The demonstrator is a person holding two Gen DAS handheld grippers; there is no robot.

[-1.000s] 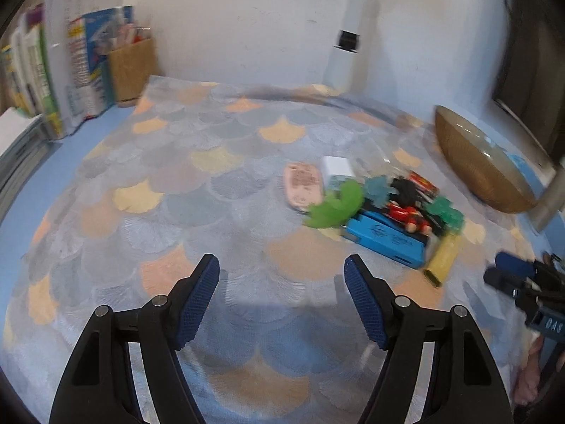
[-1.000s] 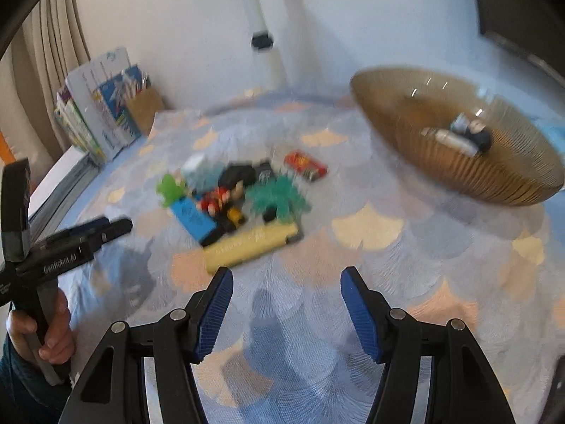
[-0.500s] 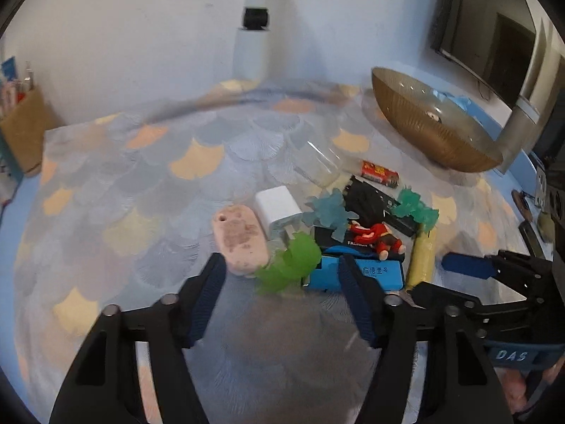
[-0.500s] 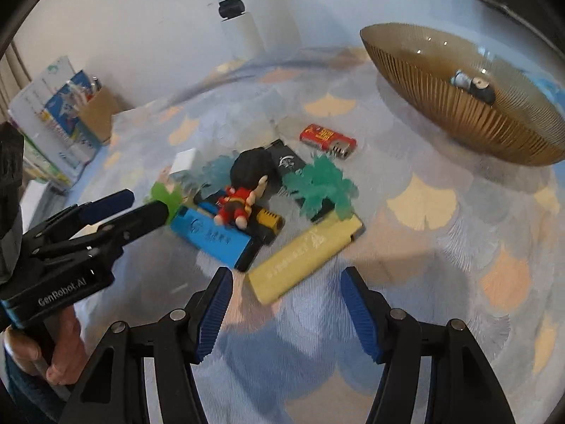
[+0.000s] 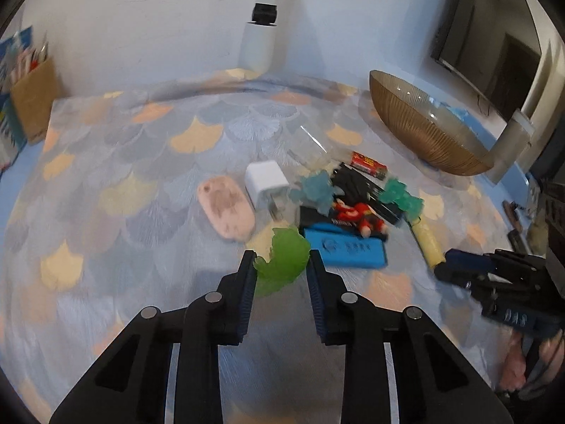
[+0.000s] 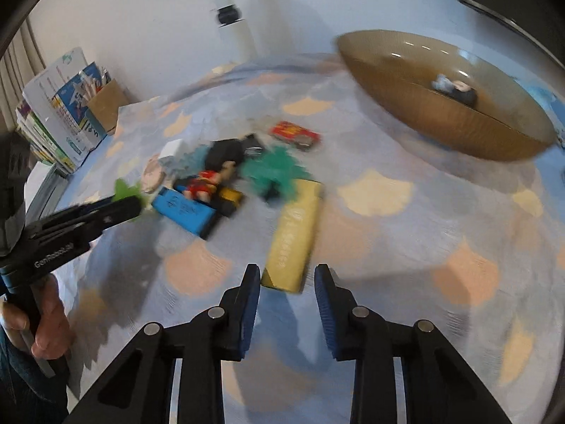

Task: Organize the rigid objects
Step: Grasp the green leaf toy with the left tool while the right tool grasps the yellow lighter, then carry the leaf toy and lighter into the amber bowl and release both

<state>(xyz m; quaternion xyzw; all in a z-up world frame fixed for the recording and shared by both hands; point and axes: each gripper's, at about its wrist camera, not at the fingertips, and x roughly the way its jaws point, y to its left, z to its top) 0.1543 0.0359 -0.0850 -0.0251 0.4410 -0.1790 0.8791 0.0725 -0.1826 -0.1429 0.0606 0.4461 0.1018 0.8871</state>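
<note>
L gripper (image 5: 281, 265): jaws just closing, blue ribbed pads now pinching the translucent green leaf-shaped toy (image 5: 284, 259) at the near edge of the pile on the scale-pattern cloth (image 5: 148, 176). R gripper (image 6: 286, 275): jaws also just closing, narrow, flat yellow lighter (image 6: 293, 236) end sits just ahead of the tips, contact unclear w/ blur. Ribbed amber glass bowl (image 6: 459, 120) well apart, far right, two small items inside.
</note>
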